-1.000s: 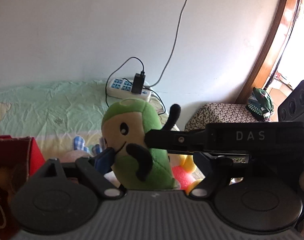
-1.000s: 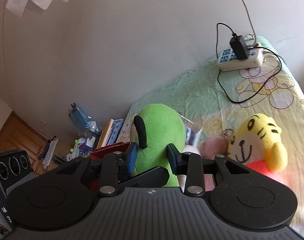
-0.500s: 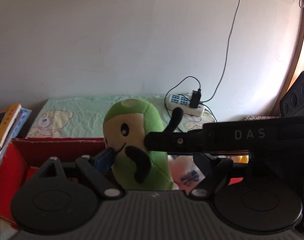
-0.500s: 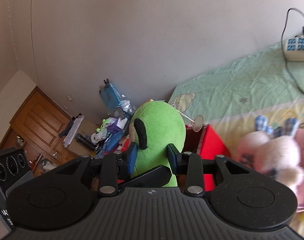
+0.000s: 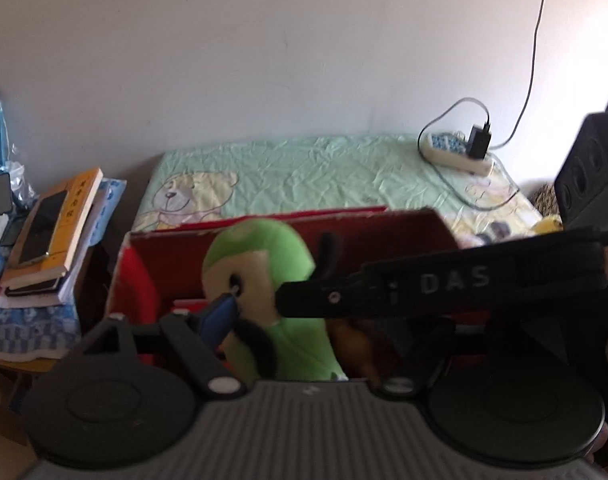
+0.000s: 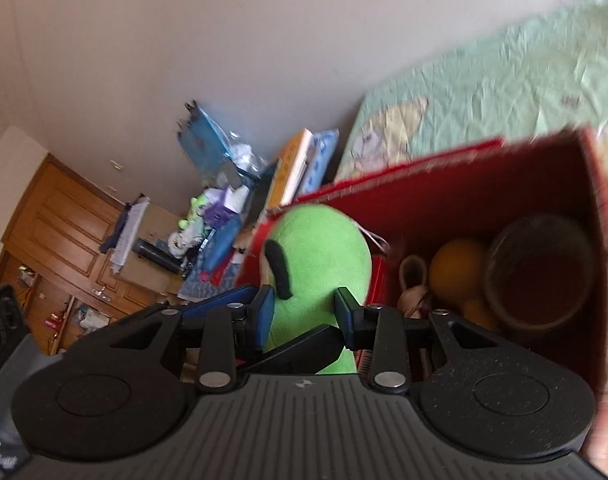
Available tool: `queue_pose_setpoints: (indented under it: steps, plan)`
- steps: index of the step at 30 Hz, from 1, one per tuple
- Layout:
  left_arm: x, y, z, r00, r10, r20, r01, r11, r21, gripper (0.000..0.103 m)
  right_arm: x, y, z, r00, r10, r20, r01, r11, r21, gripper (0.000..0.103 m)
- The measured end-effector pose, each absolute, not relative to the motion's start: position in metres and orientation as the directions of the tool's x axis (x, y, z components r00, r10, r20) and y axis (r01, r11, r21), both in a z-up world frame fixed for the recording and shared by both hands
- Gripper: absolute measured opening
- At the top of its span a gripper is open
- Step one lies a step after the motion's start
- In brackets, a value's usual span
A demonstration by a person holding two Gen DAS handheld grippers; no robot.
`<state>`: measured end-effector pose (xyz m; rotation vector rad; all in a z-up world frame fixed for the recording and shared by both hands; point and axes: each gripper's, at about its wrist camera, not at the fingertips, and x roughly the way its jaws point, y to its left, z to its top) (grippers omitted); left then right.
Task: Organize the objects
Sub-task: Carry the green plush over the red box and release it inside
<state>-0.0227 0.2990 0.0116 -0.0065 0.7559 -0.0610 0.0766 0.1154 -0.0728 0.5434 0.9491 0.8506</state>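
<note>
A green plush toy with a beige face and black arms is held between both grippers. My left gripper is shut on it from the front; its right finger is hidden behind the other gripper's body. My right gripper is shut on the same green plush toy from behind. The toy hangs over the open red box, partly inside it. The right wrist view shows the red box holding a dark round container, a yellow ball and a small beige figure.
The box stands on a bed with a mint-green sheet. A power strip with a charger lies at the bed's far right. A stack of books with a phone sits on a side table to the left. A wooden door is further left.
Both grippers have carried the green plush toy leftward along the bed, away from the other plush toys, to above the red box and lowered it toward the opening.
</note>
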Motion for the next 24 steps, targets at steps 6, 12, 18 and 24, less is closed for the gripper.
queue_pose_setpoints:
  steps: [6, 12, 18, 24]
  plan:
    - [-0.011, 0.328, -0.01, 0.686, -0.053, -0.725, 0.057, 0.998, -0.02, 0.072, 0.086, 0.142, -0.097, 0.269, 0.815, -0.514, -0.291, 0.577, 0.763, 0.032]
    - [-0.018, 0.341, -0.011, 0.688, -0.102, -0.718, 0.085, 0.995, -0.06, 0.077, 0.081, 0.141, -0.094, 0.271, 0.818, -0.508, -0.298, 0.573, 0.764, 0.033]
    - [-0.027, 0.348, -0.011, 0.688, -0.128, -0.714, 0.071, 0.991, -0.11, 0.077, 0.08, 0.135, -0.091, 0.307, 0.795, -0.523, -0.283, 0.601, 0.748, 0.032]
    - [-0.035, 0.353, -0.003, 0.709, -0.115, -0.695, 0.06, 0.993, -0.103, 0.076, 0.09, 0.15, -0.108, 0.232, 0.827, -0.512, -0.229, 0.557, 0.798, 0.031]
